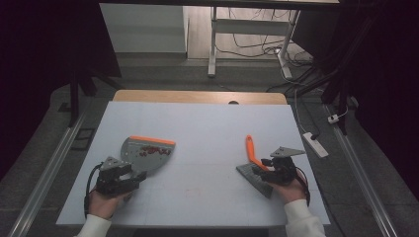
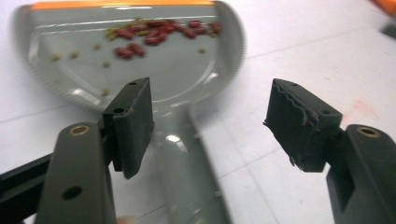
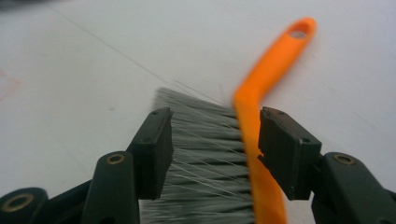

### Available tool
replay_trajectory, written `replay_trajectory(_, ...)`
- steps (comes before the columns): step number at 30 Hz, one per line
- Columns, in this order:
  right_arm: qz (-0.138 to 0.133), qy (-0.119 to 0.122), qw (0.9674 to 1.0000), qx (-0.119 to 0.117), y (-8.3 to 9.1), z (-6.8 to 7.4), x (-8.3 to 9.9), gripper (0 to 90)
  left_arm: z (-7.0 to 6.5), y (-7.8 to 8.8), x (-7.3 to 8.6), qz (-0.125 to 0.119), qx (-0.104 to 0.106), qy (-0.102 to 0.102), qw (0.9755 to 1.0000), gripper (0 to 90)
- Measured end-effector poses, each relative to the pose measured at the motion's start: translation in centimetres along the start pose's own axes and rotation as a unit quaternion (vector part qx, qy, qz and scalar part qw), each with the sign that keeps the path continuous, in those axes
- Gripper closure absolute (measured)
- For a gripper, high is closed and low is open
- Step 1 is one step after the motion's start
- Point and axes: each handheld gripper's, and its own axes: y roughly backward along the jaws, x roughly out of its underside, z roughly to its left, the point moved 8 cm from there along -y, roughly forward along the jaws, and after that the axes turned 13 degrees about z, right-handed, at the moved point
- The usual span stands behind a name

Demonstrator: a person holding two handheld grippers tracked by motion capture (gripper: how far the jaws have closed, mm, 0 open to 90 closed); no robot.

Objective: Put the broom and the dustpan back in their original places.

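A grey dustpan [image 1: 148, 150] with an orange lip lies on the white table [image 1: 207, 123] at the left, holding several red beans [image 1: 154, 150] and small yellowish bits. My left gripper [image 1: 136, 173] stands open at its handle. In the left gripper view the dustpan's handle [image 2: 187, 163] runs between the pads, close by the left one, and the beans [image 2: 159, 32] lie near the lip. At the right a brush [image 1: 251, 148] with an orange handle lies flat. My right gripper [image 1: 264, 168] is open over it, its pads on either side of the grey bristles [image 3: 205, 135] and the handle [image 3: 261, 93].
A wooden table edge [image 1: 197, 96] shows behind the white sheet. A white power strip [image 1: 315, 144] lies on the floor to the right, and a desk frame [image 1: 212, 49] with cables stands farther back. Metal rails [image 1: 49, 168] run along both sides.
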Motion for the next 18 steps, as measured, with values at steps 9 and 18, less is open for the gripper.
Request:
replay_trajectory(9, -0.017, 0.053, 0.9982, -0.023, 0.3, 2.2, -0.3, 45.3, -1.3, -1.4, -0.6, 0.024, 0.029, -0.046, 0.9982, 34.4)
replay_trajectory(18, -0.023, 0.074, 0.9968, -0.016, 0.4, 2.7, -0.2, 45.2, -1.5, -1.8, -0.7, 0.035, 0.036, -0.053, 0.9974, 34.9)
